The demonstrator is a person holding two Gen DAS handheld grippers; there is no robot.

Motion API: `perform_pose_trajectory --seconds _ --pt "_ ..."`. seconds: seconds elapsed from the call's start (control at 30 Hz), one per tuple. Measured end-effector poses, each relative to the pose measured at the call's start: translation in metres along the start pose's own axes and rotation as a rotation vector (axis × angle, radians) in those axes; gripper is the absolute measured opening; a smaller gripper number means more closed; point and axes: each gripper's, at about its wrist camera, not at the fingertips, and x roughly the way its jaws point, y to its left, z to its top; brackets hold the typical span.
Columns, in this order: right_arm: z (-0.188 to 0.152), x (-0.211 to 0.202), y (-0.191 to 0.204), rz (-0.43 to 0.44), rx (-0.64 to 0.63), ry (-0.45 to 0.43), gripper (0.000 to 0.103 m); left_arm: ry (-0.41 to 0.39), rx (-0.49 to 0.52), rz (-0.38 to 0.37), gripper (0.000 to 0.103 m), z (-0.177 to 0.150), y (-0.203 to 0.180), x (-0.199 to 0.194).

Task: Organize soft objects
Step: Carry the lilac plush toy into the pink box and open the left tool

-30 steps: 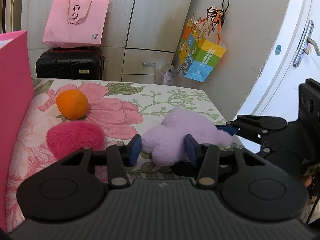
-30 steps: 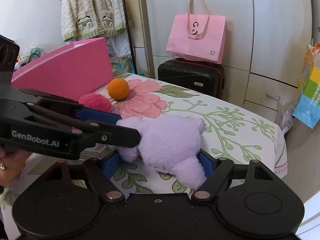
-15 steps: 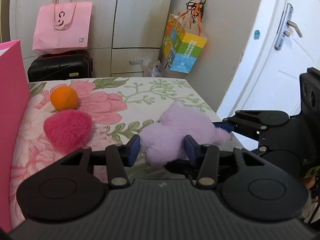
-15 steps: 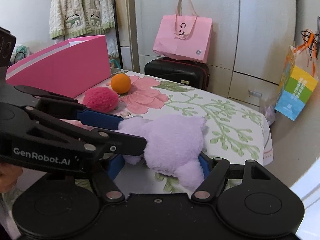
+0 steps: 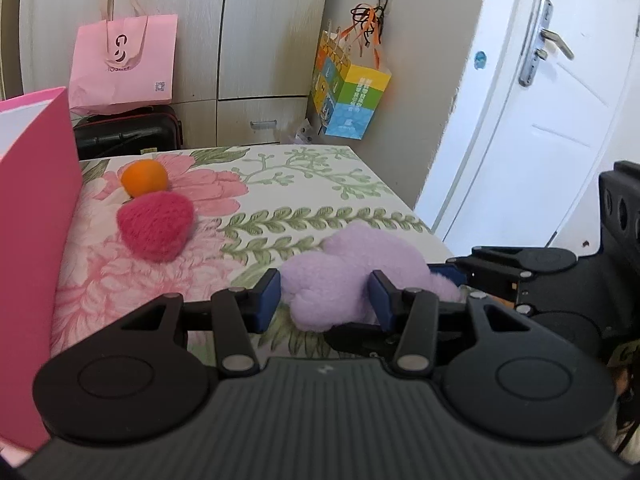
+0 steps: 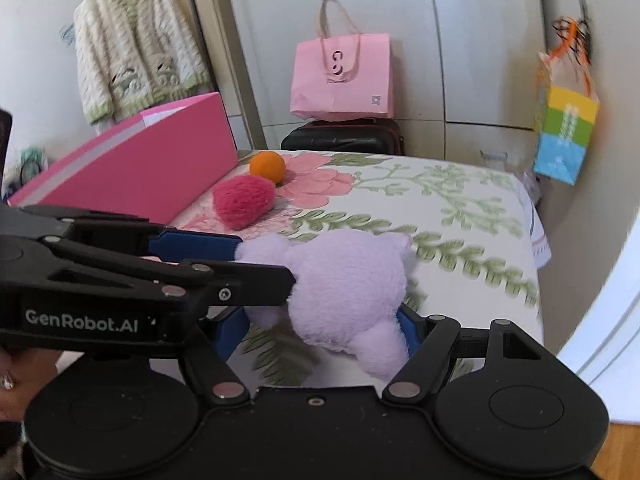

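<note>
Both claws are clamped on the purple plush toy (image 6: 348, 280) at the near edge of the flower-print bed (image 5: 320, 184): the left claw (image 5: 326, 300) pinches one limb, the right claw (image 6: 324, 330) its body (pads pressed into the fur). A pink fuzzy heart (image 5: 156, 224) and orange ball (image 5: 144, 178) lie beside the pink box (image 6: 132, 168).

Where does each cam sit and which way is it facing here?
Left wrist: on the left gripper, looking forward and down along its fingers across the floral table toward a white door; its blue pads pinch the purple plush; the right gripper enters from the right.
Right wrist: on the right gripper, facing the wardrobe; the plush sits between its pads; the left gripper crosses from the left, with a hand at the edge.
Shared: plush, pink pompom, orange ball, pink box, pink bag.
</note>
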Motion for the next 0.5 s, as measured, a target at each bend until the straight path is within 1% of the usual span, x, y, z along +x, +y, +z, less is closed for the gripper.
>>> perform_pose_trajectory --seconds 0.13,0.27,0.4,0.5 --pt "-0.016 -0.012 0.02 -0.025 0.015 -0.014 0.078 0.006 0.023 -0.006 0.046 -0.014 -0.003 -0.017" --pt "-0.031 -0.024 0.038 -0.022 0.037 -0.021 0.078 0.007 0.035 -0.008 0.046 -0.029 -0.003 -0.039" --pt "-0.039 -0.036 0.06 -0.023 0.005 -0.012 0.078 0.001 0.033 -0.006 0.046 -0.04 0.001 -0.061" --pt "-0.041 -0.042 0.075 -0.006 0.0 -0.006 0.078 -0.005 0.02 0.004 0.046 -0.048 0.006 -0.079"
